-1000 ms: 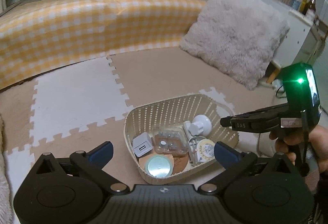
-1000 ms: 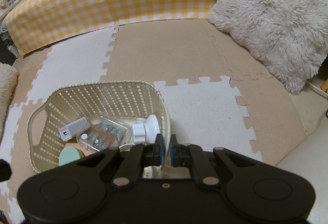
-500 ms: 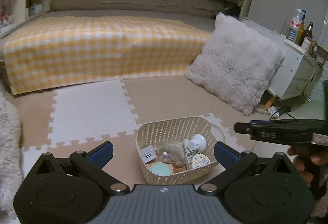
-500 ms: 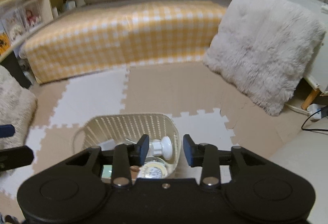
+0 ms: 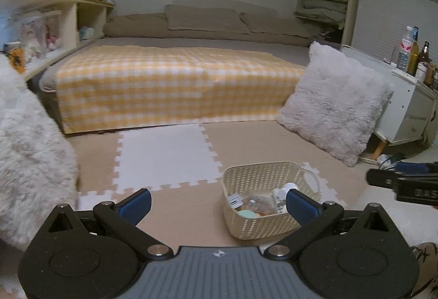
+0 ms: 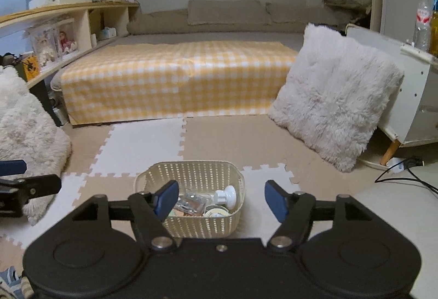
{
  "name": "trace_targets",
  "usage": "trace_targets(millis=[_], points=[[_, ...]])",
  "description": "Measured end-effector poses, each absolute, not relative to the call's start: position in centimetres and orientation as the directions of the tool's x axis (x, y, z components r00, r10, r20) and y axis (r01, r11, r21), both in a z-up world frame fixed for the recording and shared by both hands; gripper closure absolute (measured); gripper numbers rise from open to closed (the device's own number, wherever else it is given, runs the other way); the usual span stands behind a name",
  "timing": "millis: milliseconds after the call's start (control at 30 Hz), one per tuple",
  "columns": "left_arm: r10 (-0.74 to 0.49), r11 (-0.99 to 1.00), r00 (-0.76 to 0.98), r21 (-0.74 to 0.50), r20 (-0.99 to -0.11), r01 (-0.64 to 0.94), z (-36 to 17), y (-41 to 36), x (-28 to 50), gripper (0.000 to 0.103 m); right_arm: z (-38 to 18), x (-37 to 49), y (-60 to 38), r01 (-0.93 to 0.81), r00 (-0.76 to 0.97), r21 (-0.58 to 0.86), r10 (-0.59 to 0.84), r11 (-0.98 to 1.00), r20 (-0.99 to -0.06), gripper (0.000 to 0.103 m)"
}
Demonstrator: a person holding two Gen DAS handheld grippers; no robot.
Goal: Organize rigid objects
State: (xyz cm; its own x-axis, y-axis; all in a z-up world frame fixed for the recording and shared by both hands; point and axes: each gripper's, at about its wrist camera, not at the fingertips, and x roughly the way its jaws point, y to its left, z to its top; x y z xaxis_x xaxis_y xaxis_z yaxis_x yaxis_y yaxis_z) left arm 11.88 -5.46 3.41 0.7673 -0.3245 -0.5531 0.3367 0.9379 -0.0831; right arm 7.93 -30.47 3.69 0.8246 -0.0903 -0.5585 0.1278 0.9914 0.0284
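A cream lattice basket (image 5: 262, 176) (image 6: 191, 170) stands on the foam floor mat. It holds a white charger block (image 5: 235, 200), a clear plastic box (image 6: 191, 202), a white knob-shaped piece (image 6: 225, 195), a small round clock (image 6: 216, 212) and a teal round lid (image 5: 247, 214). My left gripper (image 5: 219, 202) is open and empty, held above and short of the basket. My right gripper (image 6: 221, 199) is open and empty, raised above the basket's near side. The right gripper's tip shows in the left wrist view (image 5: 383, 180).
A bed with a yellow checked cover (image 6: 178, 77) lies beyond the mat. A fluffy white cushion (image 6: 334, 93) leans on a white cabinet (image 6: 416, 96) at right, with bottles (image 5: 410, 50) on top. A furry cushion (image 5: 30, 162) is at left. Cables (image 6: 405, 170) lie right.
Both grippers have risen and pulled back from the basket, which now looks smaller. The right gripper went from shut to wide open. The left gripper stayed open.
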Motion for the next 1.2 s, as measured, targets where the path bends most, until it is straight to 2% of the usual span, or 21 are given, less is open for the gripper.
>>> trace_targets(millis=[500,1200], points=[[-0.272,0.95,0.815,-0.006,-0.511,0.313,1.9,-4.3,7.9,0.0,1.7,2.3,-27.9,0.129,0.854,0.013,-0.104,0.992,-0.51,0.001],[-0.225,0.963,0.828,0.013,-0.513,0.269,0.6,-3.8,7.3,0.0,0.5,1.4,-26.9,0.172,0.876,-0.054,-0.178,0.984,-0.449,0.0]])
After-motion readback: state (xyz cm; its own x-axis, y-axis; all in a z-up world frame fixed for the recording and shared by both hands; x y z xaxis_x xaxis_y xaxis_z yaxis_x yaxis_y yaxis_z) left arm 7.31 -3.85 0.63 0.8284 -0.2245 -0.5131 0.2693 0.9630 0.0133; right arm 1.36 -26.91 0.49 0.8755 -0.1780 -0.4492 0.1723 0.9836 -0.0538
